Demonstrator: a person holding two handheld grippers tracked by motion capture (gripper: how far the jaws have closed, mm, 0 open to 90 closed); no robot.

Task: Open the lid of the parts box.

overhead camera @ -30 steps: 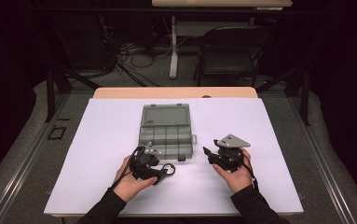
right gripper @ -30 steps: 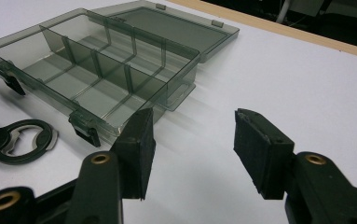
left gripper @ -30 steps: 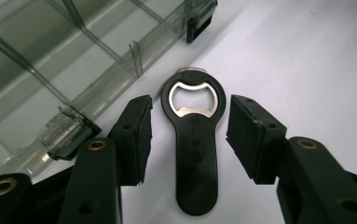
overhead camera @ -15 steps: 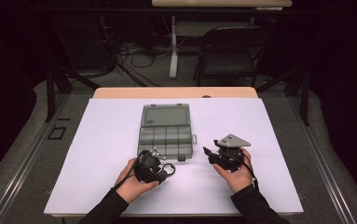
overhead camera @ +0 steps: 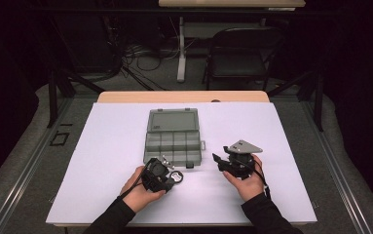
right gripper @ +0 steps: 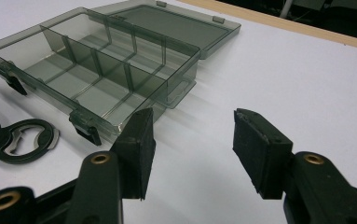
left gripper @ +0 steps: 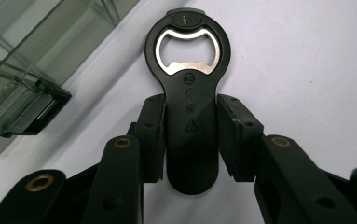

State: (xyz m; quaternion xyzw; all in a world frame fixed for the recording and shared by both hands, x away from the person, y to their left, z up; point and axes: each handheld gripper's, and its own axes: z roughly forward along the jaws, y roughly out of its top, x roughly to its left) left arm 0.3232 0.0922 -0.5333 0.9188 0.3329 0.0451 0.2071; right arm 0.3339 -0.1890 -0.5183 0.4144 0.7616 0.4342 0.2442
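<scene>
A white sheet [overhead camera: 101, 161] covers most of a wooden table [overhead camera: 184, 96], whose bare edge shows along the far side; the room beyond is dark, with a folding chair [overhead camera: 237, 53], a white table leg [overhead camera: 180, 48] and loose cables [overhead camera: 135, 53] on the grey floor. An open, smoke-tinted compartment box [overhead camera: 173, 139] lies near the middle of the sheet, its lid folded flat away from the person; in the right gripper view its divided compartments [right gripper: 97, 74] appear bare.

The left gripper [left gripper: 192, 135], held in the person's left hand [overhead camera: 138, 192], has its jaws clamped on the handle of a black bottle opener [left gripper: 191, 107]; the opener lies flat on the sheet just beside the box's near edge, close to a black latch [left gripper: 45, 105]; its long axis runs in line with the gripper, with the steel-lined head pointing away from the jaws, toward the right gripper in the high view.

The right gripper [right gripper: 192, 149], held in the right hand [overhead camera: 247, 183], sits near the box's right near corner with its jaws apart, nothing between them, aimed across the sheet toward the box; the opener's head [right gripper: 24, 137] shows at the left of its view.
</scene>
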